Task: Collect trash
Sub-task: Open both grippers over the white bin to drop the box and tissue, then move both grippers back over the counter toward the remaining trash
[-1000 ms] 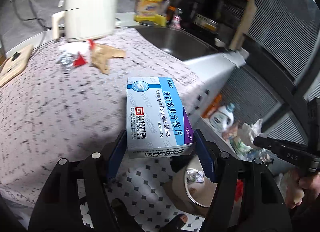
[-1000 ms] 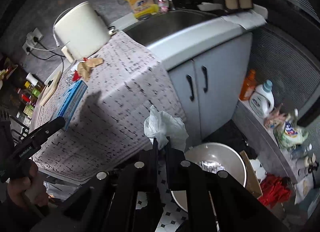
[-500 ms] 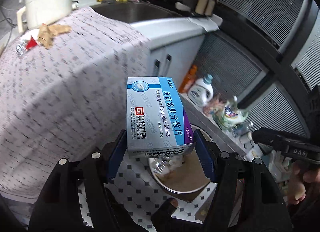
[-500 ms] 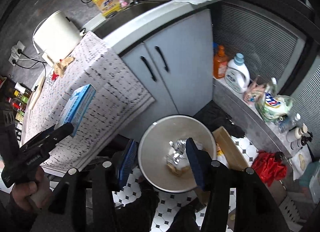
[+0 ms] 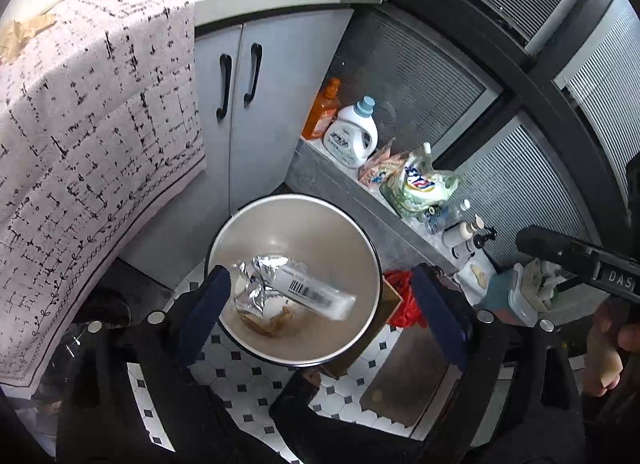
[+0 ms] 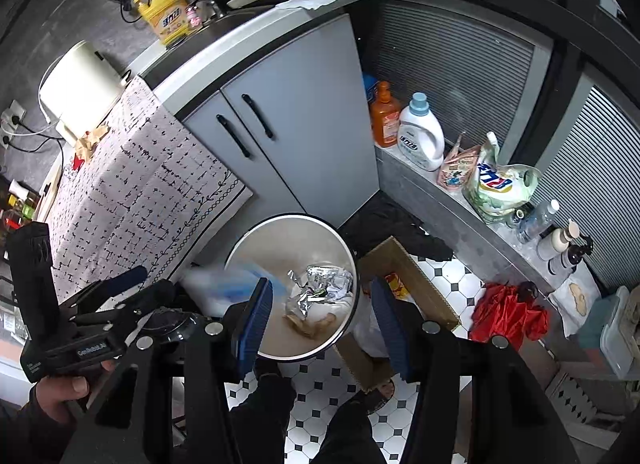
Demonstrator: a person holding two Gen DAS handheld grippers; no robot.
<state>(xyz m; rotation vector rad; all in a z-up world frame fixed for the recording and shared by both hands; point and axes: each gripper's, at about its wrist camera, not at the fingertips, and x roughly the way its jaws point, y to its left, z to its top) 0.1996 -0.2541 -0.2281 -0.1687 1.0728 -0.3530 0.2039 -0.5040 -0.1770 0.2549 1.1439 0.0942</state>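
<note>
Dropping the box [image 5: 316,294] into the bin [image 5: 296,219] — left claw [image 5: 320,304] just opened wide, right claw [image 6: 322,314] half open, both empty — next, fetch the desk [image 6: 132,191] scraps [image 6: 90,139].

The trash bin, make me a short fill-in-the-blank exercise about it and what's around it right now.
1. The left gripper stands open above the bin, and the box seen dropping into it bears a printed ____.
2. Crumpled ____ already lies in the bin.
3. The orange bottle stands beside a ____ bottle with a blue cap.
4. A ____ cloth lies on the tiled floor.

Missing words: barcode; foil; white; red
</note>
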